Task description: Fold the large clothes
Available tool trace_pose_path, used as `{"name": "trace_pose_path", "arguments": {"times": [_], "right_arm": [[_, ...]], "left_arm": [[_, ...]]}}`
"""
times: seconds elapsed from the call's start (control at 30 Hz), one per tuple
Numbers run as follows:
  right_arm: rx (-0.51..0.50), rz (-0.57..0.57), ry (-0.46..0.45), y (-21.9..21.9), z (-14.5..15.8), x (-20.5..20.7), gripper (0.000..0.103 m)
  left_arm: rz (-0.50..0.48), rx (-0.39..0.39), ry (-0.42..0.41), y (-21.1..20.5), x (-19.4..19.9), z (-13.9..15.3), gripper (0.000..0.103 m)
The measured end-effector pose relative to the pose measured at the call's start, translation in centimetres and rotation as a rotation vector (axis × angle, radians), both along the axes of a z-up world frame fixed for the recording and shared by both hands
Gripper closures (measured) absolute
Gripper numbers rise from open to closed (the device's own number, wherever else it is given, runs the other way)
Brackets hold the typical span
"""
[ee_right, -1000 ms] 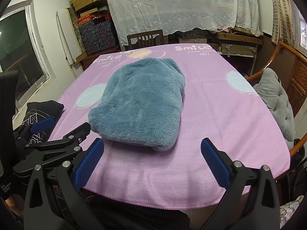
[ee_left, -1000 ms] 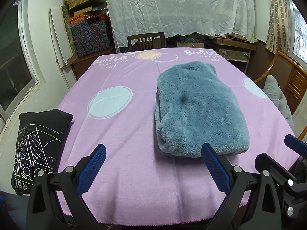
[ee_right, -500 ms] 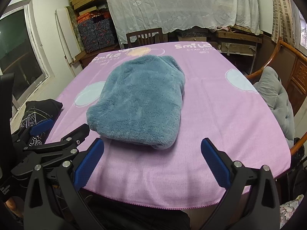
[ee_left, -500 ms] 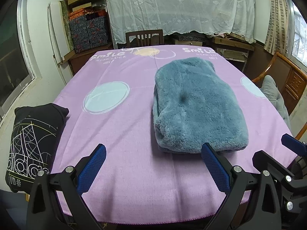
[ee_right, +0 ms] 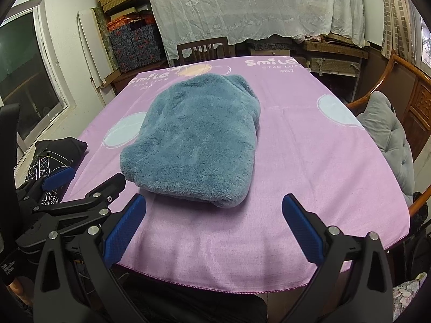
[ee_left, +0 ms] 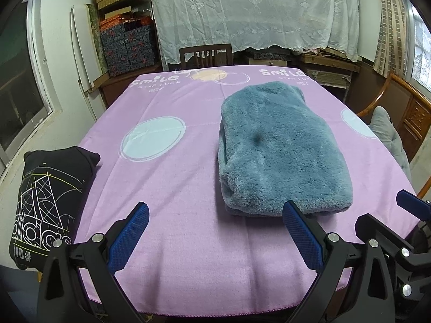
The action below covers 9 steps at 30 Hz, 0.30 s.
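Note:
A fluffy blue-grey garment (ee_left: 280, 148) lies folded into a thick rectangle on the purple tablecloth (ee_left: 175, 188); it also shows in the right wrist view (ee_right: 196, 140). My left gripper (ee_left: 215, 228) is open and empty above the table's near edge, its right finger just short of the garment's near end. My right gripper (ee_right: 214, 223) is open and empty, just in front of the garment's near end. The left gripper also shows at the left of the right wrist view (ee_right: 80, 188).
A folded black printed garment (ee_left: 48, 199) sits off the table's left edge. A wooden chair (ee_left: 206, 55) stands at the far end. A wooden armchair with a grey cushion (ee_right: 390, 140) stands on the right. Shelves and boxes line the back wall.
Both grippers have drawn back slightly from the folded garment and tilted a little; both stayed open. The garment has not moved.

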State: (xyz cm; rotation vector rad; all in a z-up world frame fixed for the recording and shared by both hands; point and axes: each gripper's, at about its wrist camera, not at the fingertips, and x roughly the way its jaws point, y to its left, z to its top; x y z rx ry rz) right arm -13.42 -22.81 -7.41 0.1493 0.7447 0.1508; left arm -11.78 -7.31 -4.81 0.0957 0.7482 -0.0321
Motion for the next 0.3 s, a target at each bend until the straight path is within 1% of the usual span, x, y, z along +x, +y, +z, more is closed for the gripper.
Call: {"name": "trace_pose_path", "arguments": {"times": [0.1,0.2,0.3], "right_arm": [[0.002,0.001,0.003,-0.02,-0.15,0.06,0.004],[0.003,-0.003,0.005,-0.12,-0.24,0.09,0.004],[0.01,-0.005,0.004,-0.25,-0.24,0.06,0.004]], "left_arm": [[-0.011,0.007,0.012,-0.12,0.26,-0.13,0.003],[-0.016,-0.031,0.043,0.17,0.64,-0.43,0.003],[-0.01,-0.025,0.036,0.14,0.62,-0.41,0.003]]}}
